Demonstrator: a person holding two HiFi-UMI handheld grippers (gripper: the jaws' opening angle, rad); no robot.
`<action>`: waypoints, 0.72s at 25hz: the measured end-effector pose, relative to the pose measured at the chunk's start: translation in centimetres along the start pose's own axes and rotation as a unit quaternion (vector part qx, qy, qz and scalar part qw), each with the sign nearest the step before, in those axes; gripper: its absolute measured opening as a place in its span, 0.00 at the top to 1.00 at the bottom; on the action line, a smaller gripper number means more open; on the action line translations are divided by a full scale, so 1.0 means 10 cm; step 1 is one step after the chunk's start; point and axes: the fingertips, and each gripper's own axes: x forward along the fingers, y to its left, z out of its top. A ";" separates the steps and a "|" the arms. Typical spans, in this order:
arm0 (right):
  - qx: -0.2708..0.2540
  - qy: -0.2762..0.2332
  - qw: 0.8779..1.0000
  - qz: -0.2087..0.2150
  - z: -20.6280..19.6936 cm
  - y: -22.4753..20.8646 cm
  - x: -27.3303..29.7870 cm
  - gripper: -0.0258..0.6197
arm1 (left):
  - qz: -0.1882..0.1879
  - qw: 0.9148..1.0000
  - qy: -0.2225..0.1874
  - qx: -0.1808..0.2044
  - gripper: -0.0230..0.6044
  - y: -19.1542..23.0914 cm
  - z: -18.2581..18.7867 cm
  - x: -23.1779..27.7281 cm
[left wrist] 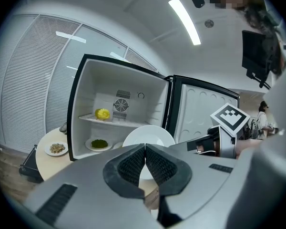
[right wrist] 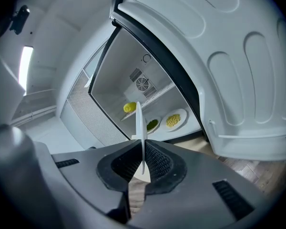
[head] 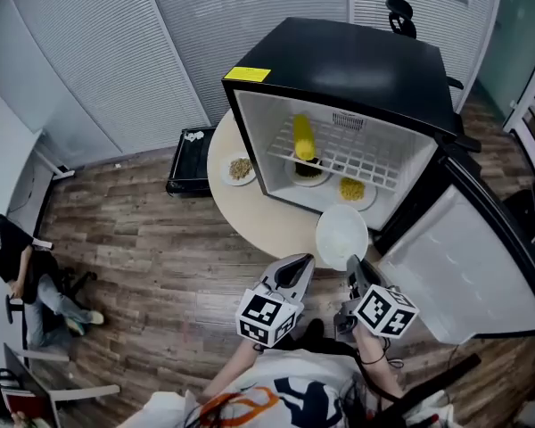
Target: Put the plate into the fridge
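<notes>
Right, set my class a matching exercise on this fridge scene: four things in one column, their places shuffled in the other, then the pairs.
Things
1. empty white plate
2. corn cob
3. plate of yellow food
4. plate of brown bits

Places
A. on the round table, outside the fridge
B. on the wire shelf
C. clamped in the right tongs
D. on the fridge floor, under the shelf

Pairs: 1-C, 2-B, 3-D, 4-A

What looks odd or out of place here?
Nothing is spilled or broken. The only stray is a small plate of food on the table, beside the open fridge. The right claw pinches an empty white plate by its rim.
</notes>
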 end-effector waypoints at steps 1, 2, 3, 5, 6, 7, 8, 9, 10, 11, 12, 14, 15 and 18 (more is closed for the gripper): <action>0.001 0.001 1.000 0.000 0.01 -0.01 0.01 0.92 | 0.001 1.000 0.002 0.000 0.94 0.01 0.00 0.03; 0.003 0.001 1.000 -0.001 0.02 -0.02 0.02 0.92 | 0.001 1.000 0.003 -0.001 0.94 0.03 0.00 0.06; 0.005 0.001 1.000 -0.001 0.02 -0.04 0.03 0.92 | 0.000 1.000 0.003 -0.002 0.94 0.04 0.01 0.08; 0.010 -0.001 1.000 -0.005 0.03 -0.06 0.04 0.92 | -0.004 1.000 0.004 -0.001 0.94 0.05 0.02 0.13; 0.014 -0.002 1.000 -0.007 0.03 -0.08 0.04 0.92 | -0.008 1.000 0.005 0.001 0.94 0.05 0.02 0.16; 0.018 -0.003 1.000 -0.008 0.03 -0.10 0.05 0.92 | -0.013 1.000 0.006 0.003 0.94 0.05 0.03 0.18; 0.022 -0.004 1.000 -0.010 0.04 -0.11 0.05 0.92 | -0.018 1.000 0.006 0.005 0.94 0.05 0.04 0.21; 0.025 -0.007 1.000 -0.013 0.06 -0.12 0.05 0.92 | -0.023 1.000 0.006 0.006 0.94 0.06 0.05 0.24; 0.026 -0.013 0.999 -0.018 0.09 -0.12 0.06 0.92 | -0.028 1.000 0.006 0.008 0.94 0.07 0.06 0.26; 0.026 -0.021 0.999 -0.024 0.14 -0.12 0.06 0.92 | -0.032 0.999 0.006 0.009 0.94 0.09 0.07 0.28; 0.029 -0.028 0.999 -0.027 0.18 -0.11 0.08 0.92 | -0.037 0.999 0.007 0.011 0.94 0.12 0.08 0.30; 0.041 -0.040 0.998 -0.028 0.24 -0.08 0.11 0.92 | -0.051 0.999 0.009 0.015 0.94 0.17 0.10 0.34; 0.049 -0.047 0.997 -0.027 0.28 -0.06 0.13 0.92 | -0.060 0.998 0.009 0.016 0.94 0.19 0.11 0.37; 0.076 -0.076 0.994 -0.024 0.45 0.04 0.17 0.92 | -0.086 0.996 0.011 0.023 0.94 0.28 0.17 0.43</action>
